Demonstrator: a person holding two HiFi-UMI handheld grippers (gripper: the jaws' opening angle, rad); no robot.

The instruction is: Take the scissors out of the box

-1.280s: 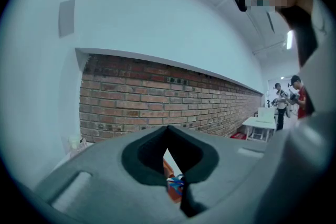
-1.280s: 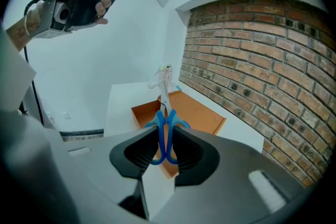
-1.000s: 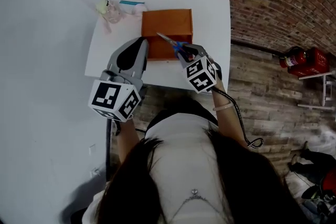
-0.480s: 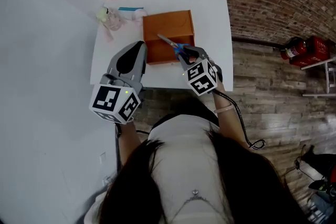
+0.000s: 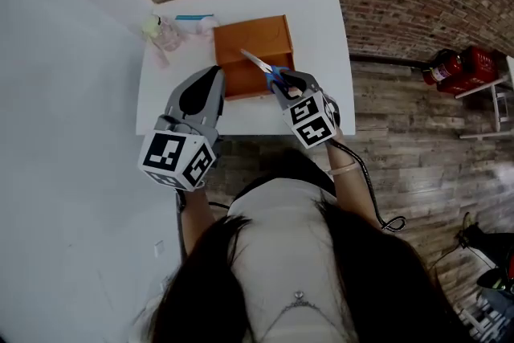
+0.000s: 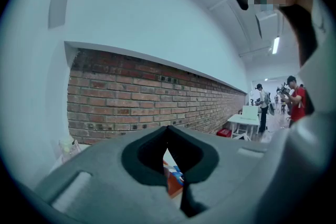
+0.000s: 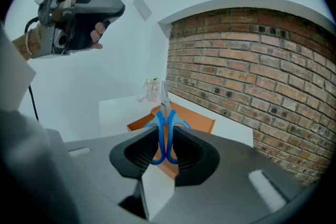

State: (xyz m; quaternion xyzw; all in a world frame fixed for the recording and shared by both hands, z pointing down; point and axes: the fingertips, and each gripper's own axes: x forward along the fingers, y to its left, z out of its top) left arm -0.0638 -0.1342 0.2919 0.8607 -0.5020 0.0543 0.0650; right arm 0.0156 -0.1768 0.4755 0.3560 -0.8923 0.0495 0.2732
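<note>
**Right gripper (image 5: 283, 83) holds scissors (image 5: 261, 67) above the open box (image 5: 249, 36)**

Right gripper's jaws stand partly apart, pressed on the blue handle loops of the scissors. The blades point toward the upper left of the head view, across the orange box on the white table (image 5: 321, 20). In the right gripper view the scissors stand upright between the pads, with the box behind and below them.

Little has changed over the past second. The scissors hang at the same spot by the box's lower right corner, and only the marker cube on the right gripper has turned a touch. This reads as a pause after the lift: the scissors appear clear of the rim but are still over the box, so the carry away from it seems not yet begun.

Left gripper (image 5: 210, 78) waits at the box's lower left corner in the head view. Its own view shows its jaws drawn together with nothing between them. Whether it touches the box wall cannot be told.

Much is hidden — the grippers and blades cover part of the box's floor, so anything else inside goes unseen. The pale items (image 5: 165, 28) at the table's upper left are too small and blurred to name. Both hands are tucked under the grippers' bodies.
</note>
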